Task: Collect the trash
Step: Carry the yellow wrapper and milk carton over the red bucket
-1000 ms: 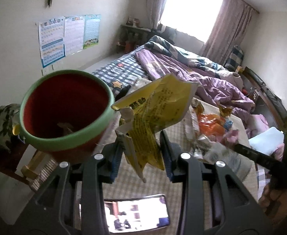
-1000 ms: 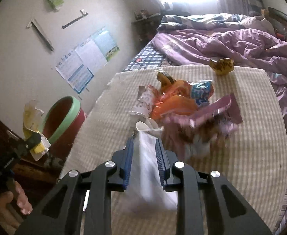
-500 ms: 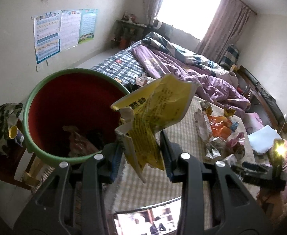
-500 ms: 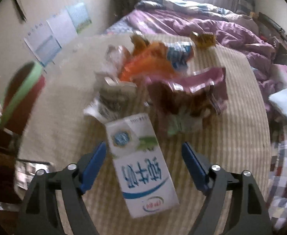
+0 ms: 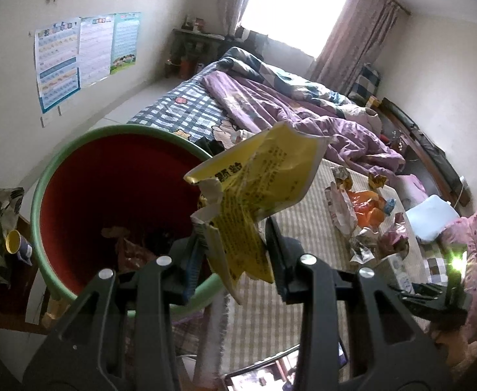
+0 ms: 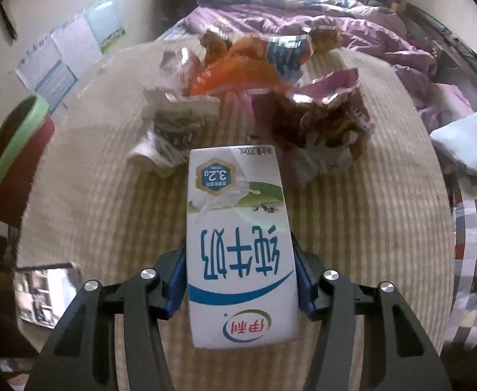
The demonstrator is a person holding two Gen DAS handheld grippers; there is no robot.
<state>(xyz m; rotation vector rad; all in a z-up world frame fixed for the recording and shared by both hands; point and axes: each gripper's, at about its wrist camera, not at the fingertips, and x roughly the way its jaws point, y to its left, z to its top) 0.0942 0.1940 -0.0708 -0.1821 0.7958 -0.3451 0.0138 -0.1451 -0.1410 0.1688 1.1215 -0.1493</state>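
Nearest in the right wrist view, the right gripper (image 6: pixel 240 280) is closing its jaws on a small milk carton (image 6: pixel 238 238) lying flat on the striped mat (image 6: pixel 368 228); the blue pads sit at its long side walls. The carton looks light, stiff-sided but crushable if empty, its coated faces slick, so the narrow sides are probably the best purchase. Just beyond lie crumpled snack wrappers (image 6: pixel 264 75), soft and springy. The left gripper (image 5: pixel 235 257) pinches a torn yellow wrapper (image 5: pixel 254 195) by its lower end, over the near rim of the red, green-rimmed bin (image 5: pixel 108 195) at the mat's left; thin, floppy foil, likely to flutter when dropped
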